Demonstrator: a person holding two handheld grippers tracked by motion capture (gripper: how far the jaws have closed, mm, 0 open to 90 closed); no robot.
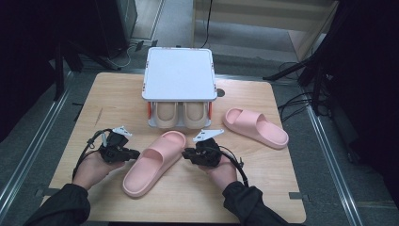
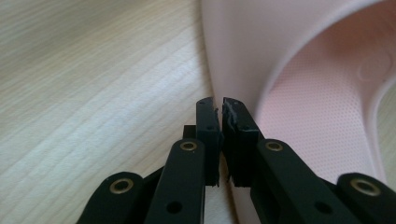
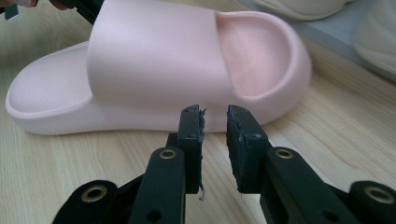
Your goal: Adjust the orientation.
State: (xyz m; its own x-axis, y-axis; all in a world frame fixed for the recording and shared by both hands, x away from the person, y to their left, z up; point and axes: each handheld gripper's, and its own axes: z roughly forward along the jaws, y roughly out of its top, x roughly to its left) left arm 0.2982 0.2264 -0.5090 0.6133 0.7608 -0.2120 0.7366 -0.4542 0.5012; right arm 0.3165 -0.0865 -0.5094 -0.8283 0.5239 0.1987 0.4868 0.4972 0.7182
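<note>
so, left to right – the left gripper (image 1: 134, 153) sits against the near pink slipper's (image 1: 153, 165) side, jaws together with nothing between them. that slipper lies mid-table before the white shoe rack (image 1: 179, 75). the right gripper (image 1: 186, 153) waits beside it – jaws slightly apart, empty.

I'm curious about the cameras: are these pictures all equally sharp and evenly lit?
No. High view: the table is brightly lit, its surroundings nearly black. Left gripper view: the pink slipper is soft and blurred up close, with pale glare on the wood. Right gripper view: the slipper's toe and the beige shoes behind blur.
</note>
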